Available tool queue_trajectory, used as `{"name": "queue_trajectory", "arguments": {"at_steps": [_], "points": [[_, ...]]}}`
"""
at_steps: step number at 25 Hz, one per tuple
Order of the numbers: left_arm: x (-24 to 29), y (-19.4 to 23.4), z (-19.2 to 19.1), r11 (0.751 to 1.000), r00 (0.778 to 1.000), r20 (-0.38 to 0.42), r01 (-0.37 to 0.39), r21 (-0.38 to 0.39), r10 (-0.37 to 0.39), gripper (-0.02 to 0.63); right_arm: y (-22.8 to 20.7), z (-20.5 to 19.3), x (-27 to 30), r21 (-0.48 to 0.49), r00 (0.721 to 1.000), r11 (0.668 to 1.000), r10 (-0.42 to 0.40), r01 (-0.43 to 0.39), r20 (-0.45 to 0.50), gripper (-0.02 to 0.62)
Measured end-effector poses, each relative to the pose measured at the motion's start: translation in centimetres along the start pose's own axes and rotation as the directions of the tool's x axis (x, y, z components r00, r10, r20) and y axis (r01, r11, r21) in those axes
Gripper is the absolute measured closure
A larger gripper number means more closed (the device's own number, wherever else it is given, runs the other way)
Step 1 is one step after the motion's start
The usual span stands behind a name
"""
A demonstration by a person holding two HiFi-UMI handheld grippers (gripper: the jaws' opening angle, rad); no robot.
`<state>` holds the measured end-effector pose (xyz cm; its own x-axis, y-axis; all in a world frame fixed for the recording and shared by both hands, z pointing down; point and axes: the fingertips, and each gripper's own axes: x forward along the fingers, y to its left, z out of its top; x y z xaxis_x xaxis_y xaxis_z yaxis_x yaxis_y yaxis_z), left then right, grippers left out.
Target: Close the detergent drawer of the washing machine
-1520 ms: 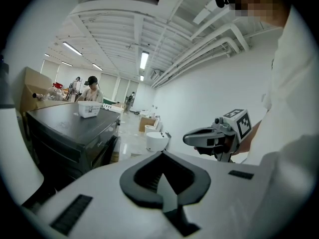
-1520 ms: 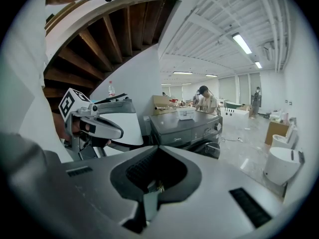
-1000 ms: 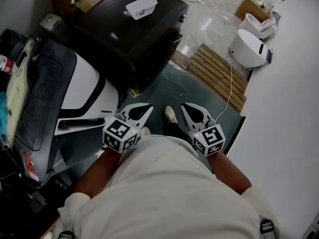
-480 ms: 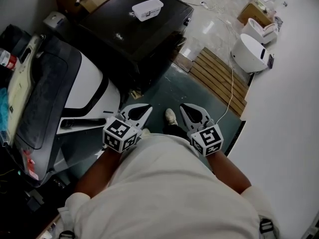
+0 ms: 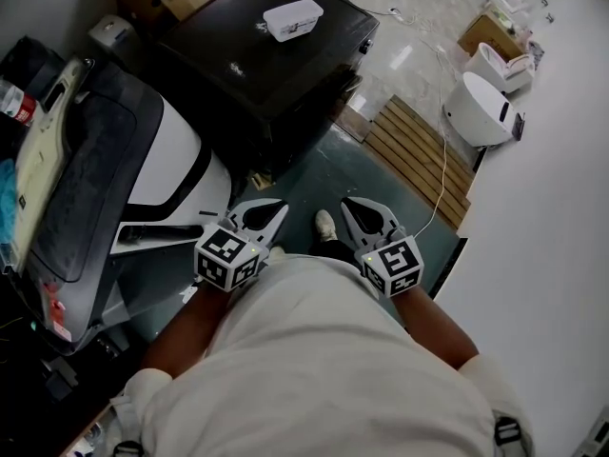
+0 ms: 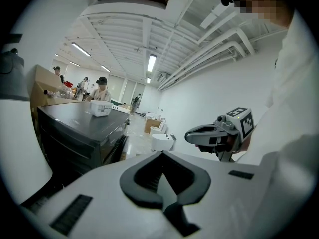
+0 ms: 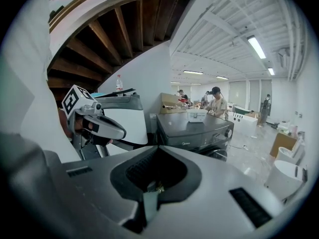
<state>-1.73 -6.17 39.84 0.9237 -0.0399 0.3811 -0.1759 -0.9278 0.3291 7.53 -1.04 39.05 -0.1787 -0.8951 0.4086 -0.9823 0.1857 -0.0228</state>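
Observation:
A black front-loading washing machine [image 5: 257, 60] stands ahead with a white tub [image 5: 293, 17] on its top; it also shows in the right gripper view [image 7: 197, 126]. At the left stands a white appliance [image 5: 166, 165] with a dark lid and a black slot [image 5: 157, 232] on its front panel. I cannot tell which part is the detergent drawer. My left gripper [image 5: 271, 209] [image 6: 162, 156] and right gripper [image 5: 354, 206] [image 7: 158, 147] are held near my waist, both shut and empty, apart from both machines. Each gripper view shows the other one: right gripper [image 6: 192, 134], left gripper [image 7: 119, 132].
A wooden slatted platform [image 5: 419, 150] lies ahead on the right, with a white round fixture [image 5: 481, 108] and a cardboard box [image 5: 483, 31] beyond. A thin cable [image 5: 440, 174] runs over the slats. My shoe [image 5: 326, 222] is on the green floor. People stand far behind the black machine.
The head view has shifted slightly, so the machines sit a little further right. Both grippers stay shut in about the same place near my waist.

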Motion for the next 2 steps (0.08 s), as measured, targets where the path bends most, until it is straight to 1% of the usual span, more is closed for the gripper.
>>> {"name": "queue_trajectory", "arguments": {"at_steps": [2], "points": [[-0.17, 0.24, -0.11, 1.0, 1.0, -0.001, 0.0, -0.005, 0.0, 0.609, 0.29, 0.11, 0.38, 0.001, 1.0, 1.0, 0.008, -0.008, -0.002, 0.591]]}}
